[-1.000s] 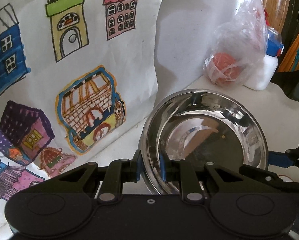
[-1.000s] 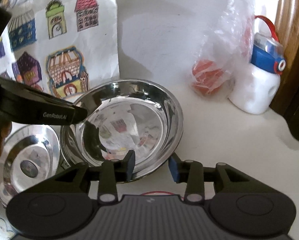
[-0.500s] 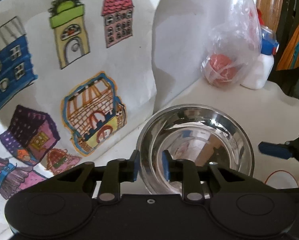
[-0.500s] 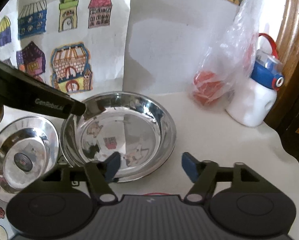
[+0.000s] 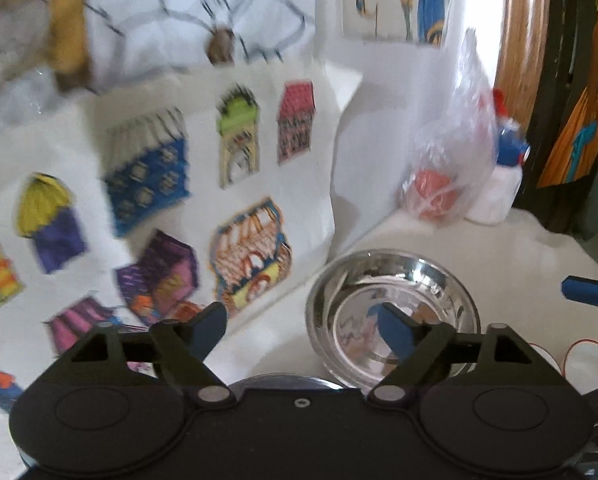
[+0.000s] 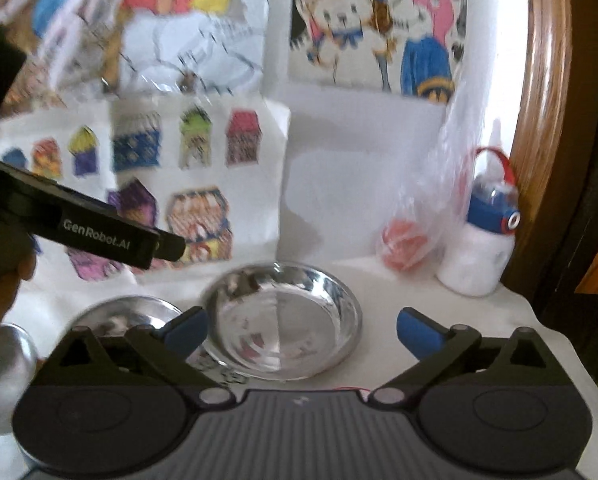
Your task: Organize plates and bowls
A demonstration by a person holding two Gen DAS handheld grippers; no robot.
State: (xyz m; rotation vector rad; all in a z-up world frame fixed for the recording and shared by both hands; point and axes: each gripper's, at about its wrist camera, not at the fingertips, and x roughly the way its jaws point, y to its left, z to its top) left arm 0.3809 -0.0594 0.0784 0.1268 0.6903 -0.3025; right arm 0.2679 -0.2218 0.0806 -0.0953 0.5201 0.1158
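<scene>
— Polished metal on the big bowl [image 6: 283,322], mirror-bright, smooth. Same on the smaller bowl [image 6: 129,314] beside it.
— Matt black plastic on the right gripper [image 6: 301,332] body, ribbed in the middle; blue pads [image 6: 417,330], dull.
— Thin clear plastic for the bag [image 6: 431,200], crinkled, glossy. White plastic bottle [image 6: 479,256], smooth.
— Paper drawing [image 5: 203,200], matt. Varnished wood frame [image 6: 547,120], shiny.

Left wrist view looks forward and slightly down along its fingers from close above the table, facing the house drawings [image 5: 235,216] and wall. Right wrist view sits further back and to the right, facing the same wall. Both share the steel bowl [image 5: 393,312] [image 6: 283,320], plastic bag [image 5: 451,176] [image 6: 419,216] and white bottle [image 5: 499,188] [image 6: 483,248].
</scene>
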